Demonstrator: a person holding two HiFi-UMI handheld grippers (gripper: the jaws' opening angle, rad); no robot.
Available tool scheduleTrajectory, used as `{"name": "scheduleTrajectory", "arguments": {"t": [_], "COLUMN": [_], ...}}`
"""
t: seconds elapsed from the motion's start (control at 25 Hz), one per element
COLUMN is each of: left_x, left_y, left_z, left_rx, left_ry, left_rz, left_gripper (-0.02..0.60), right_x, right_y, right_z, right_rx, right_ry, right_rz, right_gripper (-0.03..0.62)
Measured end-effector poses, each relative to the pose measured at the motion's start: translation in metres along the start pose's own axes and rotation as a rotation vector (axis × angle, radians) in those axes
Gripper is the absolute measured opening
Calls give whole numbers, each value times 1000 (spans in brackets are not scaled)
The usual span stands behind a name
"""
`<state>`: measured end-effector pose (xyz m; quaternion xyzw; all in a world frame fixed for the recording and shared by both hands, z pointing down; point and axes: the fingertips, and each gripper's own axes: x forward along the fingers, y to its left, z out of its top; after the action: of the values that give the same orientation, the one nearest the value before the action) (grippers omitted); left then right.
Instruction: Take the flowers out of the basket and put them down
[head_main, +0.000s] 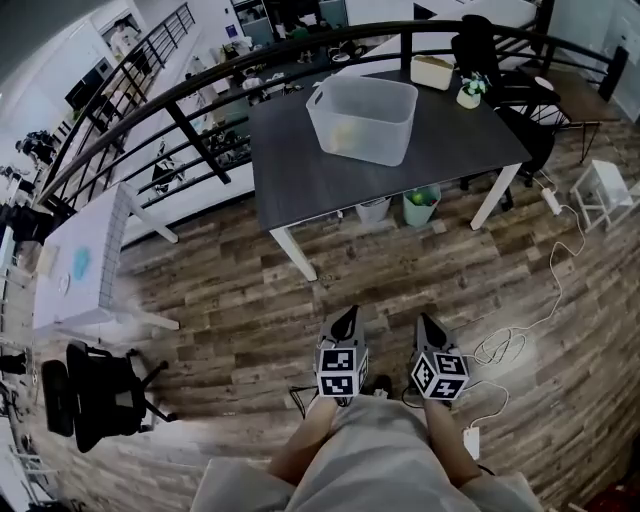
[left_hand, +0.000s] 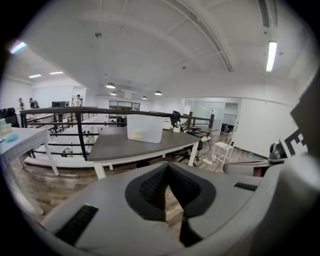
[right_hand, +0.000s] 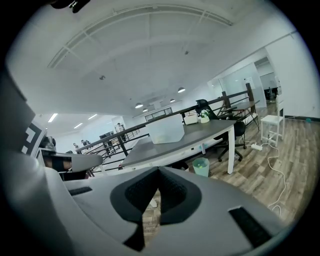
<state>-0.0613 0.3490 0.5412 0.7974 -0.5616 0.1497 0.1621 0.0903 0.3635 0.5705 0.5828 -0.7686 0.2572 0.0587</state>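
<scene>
So, the flowers (head_main: 345, 135) are a pale yellow blur in the basket (head_main: 395, 125) at 12 o'clock on the table (head_main: 300, 170)
Left gripper (head_main: 347, 318) and right gripper (head_main: 428, 322) are both closed and empty, well apart from it; the flowers are probably light and crushable, so I'd pinch the stems gently

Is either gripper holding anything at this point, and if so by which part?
Nothing is held. The left gripper and right gripper are both shut on empty air, well short of the basket on the table.

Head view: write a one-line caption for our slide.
Shut left claw and right claw face a dark table bearing a translucent basket.
</scene>
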Motion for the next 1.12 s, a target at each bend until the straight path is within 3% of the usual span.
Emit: {"name": "scheduleTrajectory", "arguments": {"t": [0.32,0.52,0.72,0.88,1.0,1.12], "left_x": [23,57,110,160,191,205], "left_y": [-5,12,51,81,101,107], "left_z": [-9,3,56,118,161,185], "left_rx": [-10,-30,-32,9,47,39], "left_ry": [26,9,-15,-2,11,52], "left_rz": [-4,-4,13,14,31,25], "left_gripper": [28,28,28,28,28,28], "right_x": [15,46,110,173,208,222], "right_y": [-30,-36,-31,-21,-16,-8], "right_z": [2,18,80,163,218,241], "right_rx": [11,-57,-99,-143,-97,-38], "right_ry": [24,75,99,77,59,64], "right_rz": [-47,-77,-64,-64,-58,-65], "right_gripper": [14,14,14,14,14,14]}}
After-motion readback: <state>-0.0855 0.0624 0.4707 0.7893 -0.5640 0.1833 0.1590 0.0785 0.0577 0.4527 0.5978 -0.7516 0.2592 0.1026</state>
